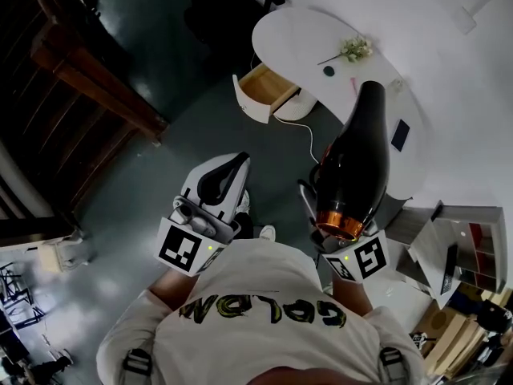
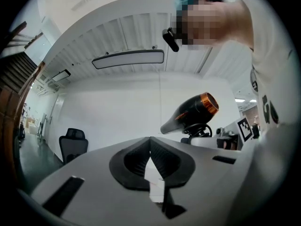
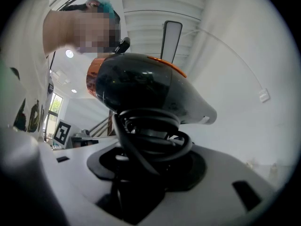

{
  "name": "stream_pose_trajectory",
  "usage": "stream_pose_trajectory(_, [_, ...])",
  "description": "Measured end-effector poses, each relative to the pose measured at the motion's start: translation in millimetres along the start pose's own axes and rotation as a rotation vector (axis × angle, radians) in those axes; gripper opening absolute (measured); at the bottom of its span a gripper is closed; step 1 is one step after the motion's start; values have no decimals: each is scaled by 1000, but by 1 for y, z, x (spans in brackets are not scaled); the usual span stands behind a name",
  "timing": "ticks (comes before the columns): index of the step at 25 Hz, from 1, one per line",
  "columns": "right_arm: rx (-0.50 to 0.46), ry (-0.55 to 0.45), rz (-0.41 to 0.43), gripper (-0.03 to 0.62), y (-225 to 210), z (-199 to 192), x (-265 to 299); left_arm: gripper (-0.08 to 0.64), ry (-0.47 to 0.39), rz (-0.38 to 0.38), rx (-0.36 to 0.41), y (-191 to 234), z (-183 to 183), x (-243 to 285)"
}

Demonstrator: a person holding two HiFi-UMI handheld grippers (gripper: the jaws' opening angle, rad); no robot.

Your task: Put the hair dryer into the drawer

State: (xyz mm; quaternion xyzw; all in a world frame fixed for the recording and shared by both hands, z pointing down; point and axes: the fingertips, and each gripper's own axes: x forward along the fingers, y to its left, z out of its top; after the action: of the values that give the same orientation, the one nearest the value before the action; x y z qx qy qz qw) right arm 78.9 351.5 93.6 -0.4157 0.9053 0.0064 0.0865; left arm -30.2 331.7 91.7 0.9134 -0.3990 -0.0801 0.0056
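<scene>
between the right tongs (image 3: 150, 161) the black hair dryer (image 3: 141, 86) is being pinched by its cord-wrapped handle, nozzle pointing toward the white surface (image 1: 304, 38). the drawer (image 1: 268, 91) under that surface is standing open. the left tongs (image 2: 150, 140) are hanging pressed together, holding nothing.

My right claw (image 3: 149, 160) has a matt pale-grey plastic shell with black, rubbery-looking pads. My left claw (image 2: 150, 142) is the same, and its pads are ribbed. The hair dryer (image 3: 146, 86) is glossy black plastic, smooth enough to mirror the lights, with a shiny copper-coloured band (image 1: 337, 222) at its rear and a smooth black rubbery cord (image 3: 155, 138) wound on its handle. Far off, the drawer (image 1: 264, 87) shows bare pale wood inside and a smooth white front. The counter (image 1: 296, 34) is smooth matt white. The floor (image 1: 160, 62) is dark with a dull sheen.
</scene>
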Motion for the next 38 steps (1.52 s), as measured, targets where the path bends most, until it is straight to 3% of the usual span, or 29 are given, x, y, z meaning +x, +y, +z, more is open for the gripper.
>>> stream_pose_trajectory(9, [4,7,-28,247,-4,-12,92,11,-21,-39,18,93,11,14])
stream_pose_trajectory(14, [9,20,-41,247,-5,-25,122,11,5,-37,-28,129,1,13])
stream_pose_trajectory(29, [0,5,-7,247,-27,-29,177,11,-11,-30,-19,174,9,40])
stream_pose_trajectory(38, [5,1,-23,247,-97,-31,203,11,-11,-44,-9,195,0,112])
